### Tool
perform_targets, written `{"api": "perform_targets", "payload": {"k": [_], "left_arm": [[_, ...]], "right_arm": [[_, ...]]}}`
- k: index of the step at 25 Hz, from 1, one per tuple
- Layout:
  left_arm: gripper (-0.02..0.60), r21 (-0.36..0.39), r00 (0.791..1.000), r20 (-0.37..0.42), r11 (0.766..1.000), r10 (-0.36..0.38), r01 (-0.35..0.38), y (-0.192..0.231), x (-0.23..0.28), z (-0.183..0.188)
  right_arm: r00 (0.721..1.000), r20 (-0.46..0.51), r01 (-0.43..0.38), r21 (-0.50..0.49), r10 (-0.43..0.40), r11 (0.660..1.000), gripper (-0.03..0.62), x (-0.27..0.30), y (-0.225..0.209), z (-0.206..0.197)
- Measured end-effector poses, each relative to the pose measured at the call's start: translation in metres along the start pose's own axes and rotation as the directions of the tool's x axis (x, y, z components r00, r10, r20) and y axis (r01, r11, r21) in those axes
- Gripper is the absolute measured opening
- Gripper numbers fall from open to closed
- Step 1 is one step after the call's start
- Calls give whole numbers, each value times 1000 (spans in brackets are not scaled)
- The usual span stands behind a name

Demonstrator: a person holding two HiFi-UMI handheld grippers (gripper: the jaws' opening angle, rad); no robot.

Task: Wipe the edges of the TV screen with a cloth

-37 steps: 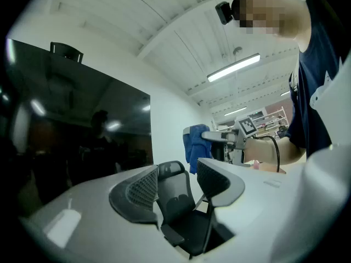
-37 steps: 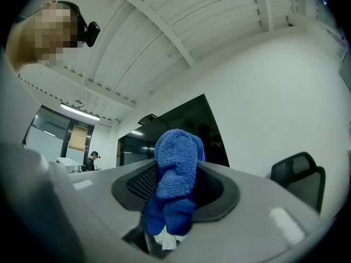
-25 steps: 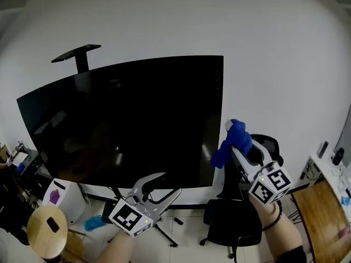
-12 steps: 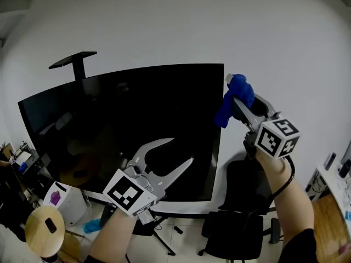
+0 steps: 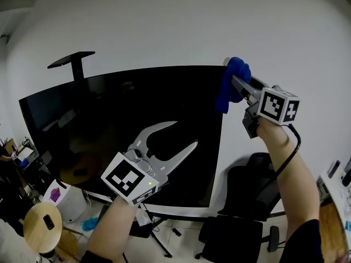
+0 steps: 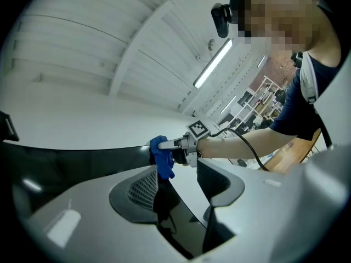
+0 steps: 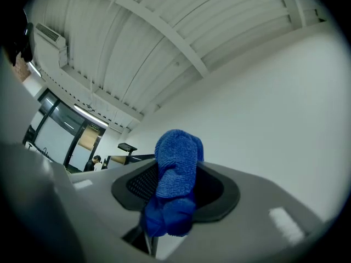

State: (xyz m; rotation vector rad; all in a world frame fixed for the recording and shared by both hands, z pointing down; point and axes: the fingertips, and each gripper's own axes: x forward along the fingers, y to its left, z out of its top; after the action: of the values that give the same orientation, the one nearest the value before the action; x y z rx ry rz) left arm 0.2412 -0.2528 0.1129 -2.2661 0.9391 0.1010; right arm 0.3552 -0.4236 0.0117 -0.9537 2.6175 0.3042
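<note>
A large black TV screen (image 5: 120, 125) on a stand fills the middle of the head view. My right gripper (image 5: 232, 76) is shut on a bunched blue cloth (image 5: 230, 84), held at the screen's top right corner. In the right gripper view the cloth (image 7: 174, 185) sticks out between the two pads. My left gripper (image 5: 184, 136) hangs open in front of the lower middle of the screen, with nothing between its fingers. In the left gripper view the blue cloth (image 6: 162, 156) and the right gripper show beyond my open left gripper (image 6: 178, 188), at the screen's edge (image 6: 82, 152).
A black bracket (image 5: 71, 62) rises behind the TV's top left. A black office chair (image 5: 241, 223) stands below the right arm. A round wooden stool (image 5: 41, 229) and a white bin (image 5: 63, 199) are at the lower left. White wall lies behind.
Both grippers have risen. The right one carried the blue cloth from beside the screen's lower right edge up to its top right corner. The left one moved up in front of the screen.
</note>
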Motion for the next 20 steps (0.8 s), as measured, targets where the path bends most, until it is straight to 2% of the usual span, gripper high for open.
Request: {"api": "perform_targets", "payload": {"k": [3, 7, 15, 20], "left_arm": [[212, 5, 1000, -8, 1000, 7, -7, -8, 1, -15], [212, -7, 1000, -19, 1000, 17, -17, -12, 7, -19], [212, -53, 998, -44, 998, 37, -39, 2, 16, -11], [212, -96, 997, -75, 995, 25, -32, -20, 8, -47]], "right_arm": [[999, 4, -34, -20, 34, 999, 179, 2, 6, -15], [999, 7, -53, -47, 53, 998, 178, 2, 10, -12], [997, -24, -78, 45, 79, 996, 178, 5, 6, -20], [996, -41, -75, 77, 78, 994, 178, -20, 12, -76]]}}
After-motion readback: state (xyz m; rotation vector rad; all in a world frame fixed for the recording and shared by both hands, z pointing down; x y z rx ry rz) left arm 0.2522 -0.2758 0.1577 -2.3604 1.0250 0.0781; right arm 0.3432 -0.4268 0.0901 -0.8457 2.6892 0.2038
